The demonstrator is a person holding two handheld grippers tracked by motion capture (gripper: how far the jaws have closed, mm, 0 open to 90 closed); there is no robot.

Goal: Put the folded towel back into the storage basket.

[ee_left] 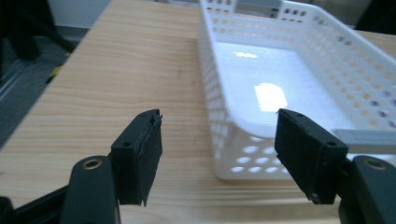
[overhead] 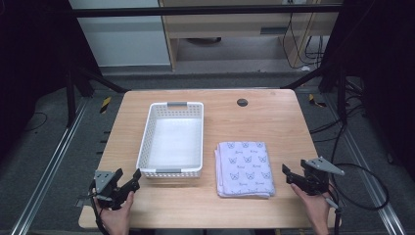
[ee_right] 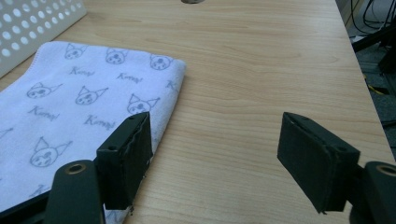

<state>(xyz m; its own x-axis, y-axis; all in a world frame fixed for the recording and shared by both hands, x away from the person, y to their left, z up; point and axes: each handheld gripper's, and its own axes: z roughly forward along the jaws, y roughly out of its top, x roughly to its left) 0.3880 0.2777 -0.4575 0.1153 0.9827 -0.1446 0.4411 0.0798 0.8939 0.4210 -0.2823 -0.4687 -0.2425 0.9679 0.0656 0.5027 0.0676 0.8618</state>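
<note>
Towel (overhead: 244,168): folded, pale lilac with cat faces, flat on the desk (overhead: 254,117), right of the basket and near the front edge.
Basket (overhead: 171,139): white, perforated, nothing inside; stands just left of the towel, a narrow strip of desk between them.
Right hand-held gripper (overhead: 289,175): released, jaws spread with nothing between them; held at the front right, just beside the towel's right edge. In the right gripper view its left jaw overlaps the towel's near corner, its right jaw is over bare wood.
Left hand-held gripper (overhead: 128,180): released, jaws wide and holding nothing; at the front left, near the basket's front left corner, pointing toward it.
Desk: light wood, with a round cable port (overhead: 242,103) near the back.
</note>
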